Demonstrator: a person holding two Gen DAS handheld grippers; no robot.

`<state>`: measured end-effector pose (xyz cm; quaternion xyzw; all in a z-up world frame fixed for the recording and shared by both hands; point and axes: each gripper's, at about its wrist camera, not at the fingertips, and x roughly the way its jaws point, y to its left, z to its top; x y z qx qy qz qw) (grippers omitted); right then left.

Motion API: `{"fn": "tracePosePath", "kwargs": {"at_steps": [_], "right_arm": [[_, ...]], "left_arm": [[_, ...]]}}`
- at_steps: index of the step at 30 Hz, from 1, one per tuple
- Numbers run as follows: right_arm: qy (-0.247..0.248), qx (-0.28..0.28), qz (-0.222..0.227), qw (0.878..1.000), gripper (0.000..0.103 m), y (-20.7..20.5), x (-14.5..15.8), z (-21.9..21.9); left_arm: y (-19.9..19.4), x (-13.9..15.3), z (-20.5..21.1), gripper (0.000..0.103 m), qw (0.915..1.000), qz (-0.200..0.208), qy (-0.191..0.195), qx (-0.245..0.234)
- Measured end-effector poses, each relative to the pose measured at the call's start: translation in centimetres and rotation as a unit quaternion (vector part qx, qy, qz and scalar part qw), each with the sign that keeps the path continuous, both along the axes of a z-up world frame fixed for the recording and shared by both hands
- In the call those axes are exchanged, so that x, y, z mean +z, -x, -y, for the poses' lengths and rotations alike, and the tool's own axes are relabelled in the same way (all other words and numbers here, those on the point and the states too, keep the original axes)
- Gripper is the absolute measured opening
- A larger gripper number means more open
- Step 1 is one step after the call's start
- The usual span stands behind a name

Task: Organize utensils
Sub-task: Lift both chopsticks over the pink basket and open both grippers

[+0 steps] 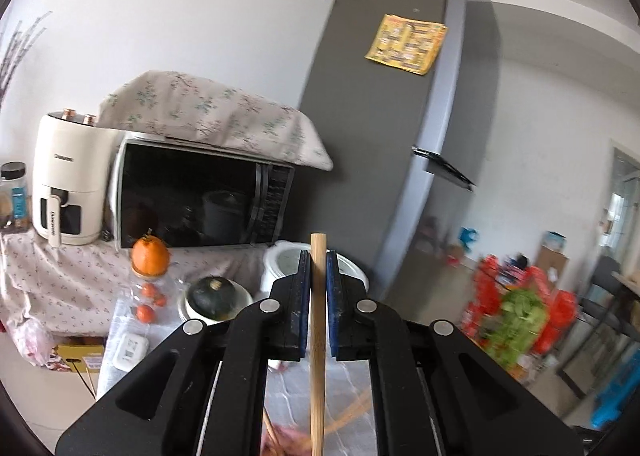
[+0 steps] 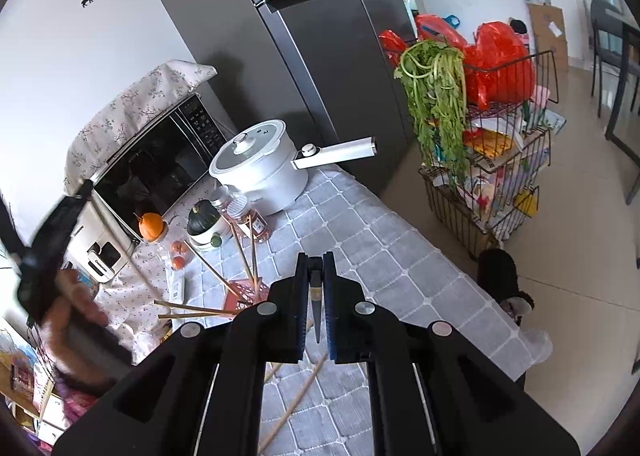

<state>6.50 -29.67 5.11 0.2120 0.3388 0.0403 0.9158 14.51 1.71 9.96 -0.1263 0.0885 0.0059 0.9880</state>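
My left gripper [image 1: 318, 256] is shut on a light wooden chopstick [image 1: 318, 336] that runs upright between its blue pads, raised above the table. My right gripper [image 2: 316, 258] is shut on a dark pointed chopstick [image 2: 316, 308] with a gold band, held over the grey quilted tablecloth [image 2: 380, 256]. Several wooden chopsticks [image 2: 192, 312] stick out of a pink holder [image 2: 250, 292] lying on the cloth. More loose chopsticks [image 2: 296, 396] lie under my right gripper. The left gripper and hand show blurred at the left in the right wrist view [image 2: 48, 248].
A white pot with a long handle [image 2: 264, 164], a bottle [image 2: 244, 216], a dark squash on a bowl [image 2: 204, 224] and an orange [image 2: 151, 225] stand at the table's back. A microwave [image 1: 200, 196], air fryer [image 1: 68, 184] and grey fridge [image 1: 392, 116] are behind. A wire rack with greens [image 2: 480, 144] stands right.
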Motion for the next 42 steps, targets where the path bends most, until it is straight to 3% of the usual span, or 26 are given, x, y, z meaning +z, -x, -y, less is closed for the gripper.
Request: {"fn": "tracePosePath", "kwargs": {"at_steps": [5,7,9,12,18,23,28,33,37,40,42], "right_arm": [[-0.002,0.006,0.004,1.000,0.007,-1.0,0.3,-0.1],[-0.005,0.009,0.007,1.000,0.007,-1.3,0.5,-0.3],[-0.014,0.017,0.011,1.000,0.007,-1.4,1.0,-0.7],[-0.018,0.027,0.030,0.999,0.007,-1.2,2.3,-1.5],[-0.024,0.051,0.060,0.997,0.007,-1.2,5.6,-4.3],[-0.014,0.064,0.079,0.995,0.007,-2.4,7.7,-8.0],[0.015,0.051,0.055,0.997,0.007,-6.2,5.4,-12.2],[0.047,0.027,0.042,0.998,0.007,-9.8,1.8,-14.8],[0.043,0.024,0.032,0.998,0.008,-12.2,-1.1,-16.0],[0.043,0.027,0.024,0.998,0.012,-12.8,-2.8,-16.6],[0.033,0.031,0.016,0.999,0.032,-12.5,-3.3,-16.5]], "left_arm": [[-1.6,-2.8,1.0,0.007,0.9980,0.036,-0.023,0.047],[-2.4,-4.9,1.5,0.008,0.9991,0.013,-0.025,0.032],[-2.0,-6.1,1.3,0.016,0.9990,-0.004,-0.027,0.035],[0.6,-5.8,-0.5,0.033,0.9991,0.011,-0.009,0.040],[6.8,-2.9,-6.6,0.040,0.9978,0.021,0.045,0.044],[9.6,-3.4,-9.5,0.048,0.9958,0.010,0.072,0.056],[9.0,-4.8,-11.2,0.048,0.9947,-0.022,0.081,0.060],[8.5,-5.1,-12.4,0.048,0.9933,-0.026,0.092,0.066],[7.8,-5.8,-12.6,0.049,0.9928,-0.045,0.092,0.062],[7.2,-6.4,-12.2,0.050,0.9925,-0.064,0.088,0.056],[7.0,-6.6,-11.8,0.054,0.9928,-0.074,0.081,0.050]]}}
